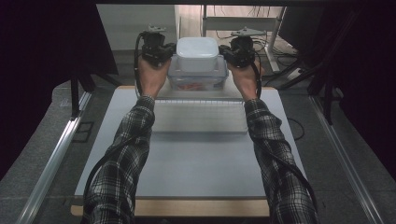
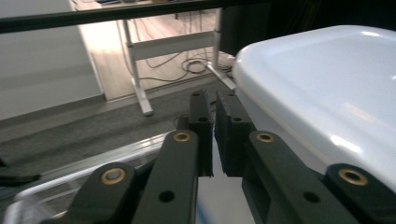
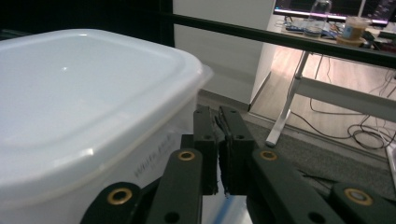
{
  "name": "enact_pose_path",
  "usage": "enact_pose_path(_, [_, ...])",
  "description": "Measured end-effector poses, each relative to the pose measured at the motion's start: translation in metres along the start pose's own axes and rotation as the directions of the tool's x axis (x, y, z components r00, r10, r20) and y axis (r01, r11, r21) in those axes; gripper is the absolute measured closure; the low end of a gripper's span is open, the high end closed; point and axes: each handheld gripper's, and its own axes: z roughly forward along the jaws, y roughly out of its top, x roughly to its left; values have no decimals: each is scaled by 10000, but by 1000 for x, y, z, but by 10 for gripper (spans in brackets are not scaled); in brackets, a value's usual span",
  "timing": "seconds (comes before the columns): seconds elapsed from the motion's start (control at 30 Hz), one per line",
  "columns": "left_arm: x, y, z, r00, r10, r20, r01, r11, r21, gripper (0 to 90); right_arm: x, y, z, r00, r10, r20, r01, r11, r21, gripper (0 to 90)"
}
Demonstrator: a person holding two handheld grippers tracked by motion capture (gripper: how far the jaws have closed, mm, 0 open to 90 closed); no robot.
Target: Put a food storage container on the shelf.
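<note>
A white lidded tub [image 1: 197, 53] sits on top of a clear box [image 1: 196, 80] with something orange inside, at the table's far edge. My left gripper [image 1: 164, 55] is at the stack's left side and my right gripper [image 1: 229, 53] at its right side. In the left gripper view the jaws [image 2: 214, 100] stand almost together beside the white tub [image 2: 327, 93], with a pale strip of the box's rim [image 2: 219, 205] pinched low between them. In the right gripper view the jaws [image 3: 218, 114] are equally narrow next to the tub [image 3: 84, 93], on a bluish-white strip [image 3: 224, 210].
A white mat [image 1: 196, 163] covers the table, and a gridded white board [image 1: 201, 116] lies just in front of the stack. Metal rails [image 1: 51, 163] run along both sides. Behind are desk legs [image 1: 275, 42], floor cables, and a bottle [image 3: 318, 14] and cup [image 3: 355, 28].
</note>
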Motion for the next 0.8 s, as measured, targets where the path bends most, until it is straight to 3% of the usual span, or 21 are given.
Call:
enact_pose_path(0.07, [6, -7, -13, 9992, -338, 215, 339, 9994, -65, 787, -3, -8, -12, 9998, 120, -140, -120, 9999, -13, 765])
enact_pose_path(0.2, [5, -31, -43, 9973, -157, 719, 157, 9999, 7, 623, -1, -23, -41, 9980, 306, -559, -323, 9991, -285, 608])
enact_pose_path(0.3, [-2, -57, -60, 9919, -344, 1224, 352, 9994, -50, 489, 7, -39, -63, 9942, 316, -1025, -337, 9993, -187, 490])
enact_pose_path(0.43, [-16, -97, -78, 9837, -109, 1793, 94, 9999, 95, 322, 21, -68, -84, 9903, 284, -1363, -274, 9996, 94, 367])
enact_pose_path(0.47, [-20, -107, -82, 9803, -61, 1977, 23, 9998, 196, 272, 25, -76, -88, 9893, 287, -1428, -270, 9995, 139, 333])
enact_pose_path(0.6, [-32, -151, -90, 9775, 50, 2109, -222, 9966, 796, 108, 38, -115, -98, 9820, 259, -1869, -156, 9983, 566, 231])
enact_pose_path(0.73, [-35, -195, -93, 9723, -360, 2310, 67, 9920, 1263, 37, 47, -155, -104, 9817, 298, -1881, -106, 9947, 1023, 154])
enact_pose_path(0.8, [-36, -216, -93, 9737, -247, 2267, -137, 9859, 1666, 21, 51, -174, -106, 9808, 476, -1891, -227, 9911, 1315, 127])
